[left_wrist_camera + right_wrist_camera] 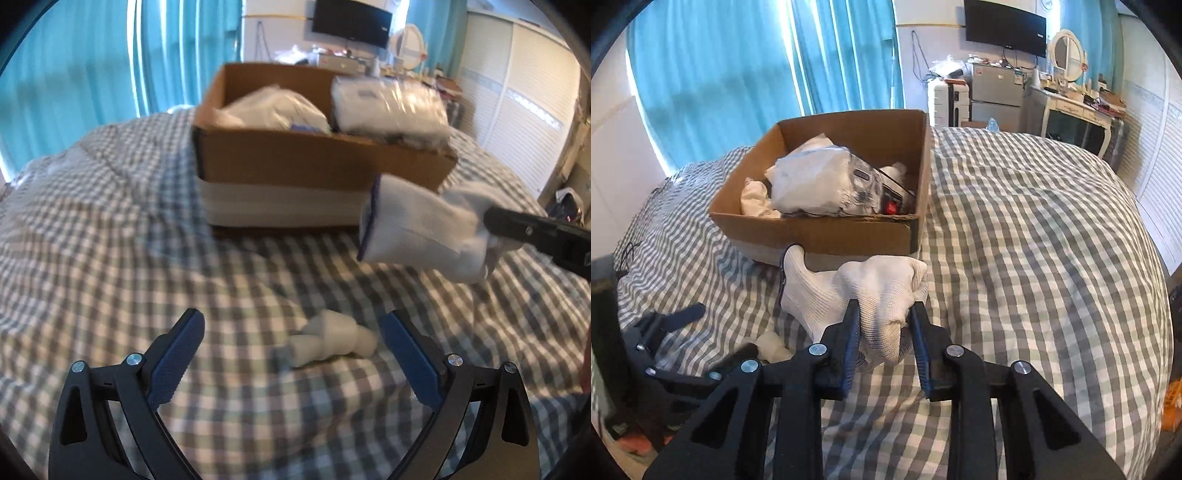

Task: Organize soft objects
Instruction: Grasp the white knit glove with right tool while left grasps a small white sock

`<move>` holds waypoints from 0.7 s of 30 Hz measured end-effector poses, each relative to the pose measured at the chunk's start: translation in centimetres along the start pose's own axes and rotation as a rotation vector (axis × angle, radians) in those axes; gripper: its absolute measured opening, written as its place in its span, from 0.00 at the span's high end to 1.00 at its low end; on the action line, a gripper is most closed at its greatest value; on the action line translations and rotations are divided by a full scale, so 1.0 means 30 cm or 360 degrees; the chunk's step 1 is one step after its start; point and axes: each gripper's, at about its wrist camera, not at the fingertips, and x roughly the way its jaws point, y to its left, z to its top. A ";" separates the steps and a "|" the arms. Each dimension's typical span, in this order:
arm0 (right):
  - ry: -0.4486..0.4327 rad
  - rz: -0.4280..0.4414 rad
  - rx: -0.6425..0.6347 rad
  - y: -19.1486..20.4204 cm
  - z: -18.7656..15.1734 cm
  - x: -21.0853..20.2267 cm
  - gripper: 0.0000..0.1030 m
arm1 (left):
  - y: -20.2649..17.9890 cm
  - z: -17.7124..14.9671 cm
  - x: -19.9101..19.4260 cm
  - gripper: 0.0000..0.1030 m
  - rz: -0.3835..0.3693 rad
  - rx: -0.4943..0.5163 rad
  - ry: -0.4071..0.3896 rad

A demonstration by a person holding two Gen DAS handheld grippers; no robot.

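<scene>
My right gripper [884,314] is shut on a white knit glove [871,291] and holds it above the checked bedspread, just in front of the cardboard box [820,232]. The held glove [417,229] and the right gripper also show in the left wrist view, to the right of the box [295,162]. My left gripper [291,328] is open and low over the bed, with a second small white rolled glove [332,338] lying between its fingers. The box holds white soft bundles [812,181] and plastic-wrapped packs [388,107].
The bed is covered by a grey-and-white checked spread [1034,240]. Teal curtains [738,74] hang behind the box. A white dresser with a round mirror [1071,107], a small fridge [997,88] and a wall TV stand beyond the bed. A white slatted wardrobe [524,110] is at the right.
</scene>
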 end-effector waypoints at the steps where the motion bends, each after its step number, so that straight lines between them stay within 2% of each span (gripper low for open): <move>1: 0.0007 0.0005 0.0002 -0.002 0.000 0.004 0.75 | -0.009 -0.004 0.022 0.19 -0.0019 0.0007 0.0026; 3: 0.0014 -0.0010 -0.0006 -0.001 0.000 0.010 0.75 | -0.022 -0.013 0.069 0.27 -0.0036 0.0027 0.0099; 5: 0.0022 -0.0011 -0.0014 0.005 -0.001 0.019 0.75 | -0.033 -0.024 0.103 0.40 -0.0077 0.0058 0.0142; 7: 0.0026 -0.0011 -0.0019 0.001 -0.009 0.017 0.75 | -0.045 -0.032 0.113 0.49 -0.0090 0.0091 0.0146; 9: 0.0033 -0.0012 -0.0019 0.001 -0.010 0.020 0.75 | -0.050 -0.035 0.103 0.53 -0.0110 0.0111 0.0128; 10: 0.0035 -0.0014 -0.0020 0.004 -0.011 0.021 0.75 | -0.051 -0.035 0.098 0.58 -0.0116 0.0110 0.0122; 14: 0.0029 -0.0017 -0.0024 0.006 -0.021 0.015 0.75 | -0.036 -0.042 0.064 0.62 -0.0122 0.0088 0.0101; 21: -0.0005 -0.0003 -0.0016 0.021 -0.047 -0.049 0.75 | -0.005 -0.031 -0.058 0.65 -0.0064 0.0058 0.0018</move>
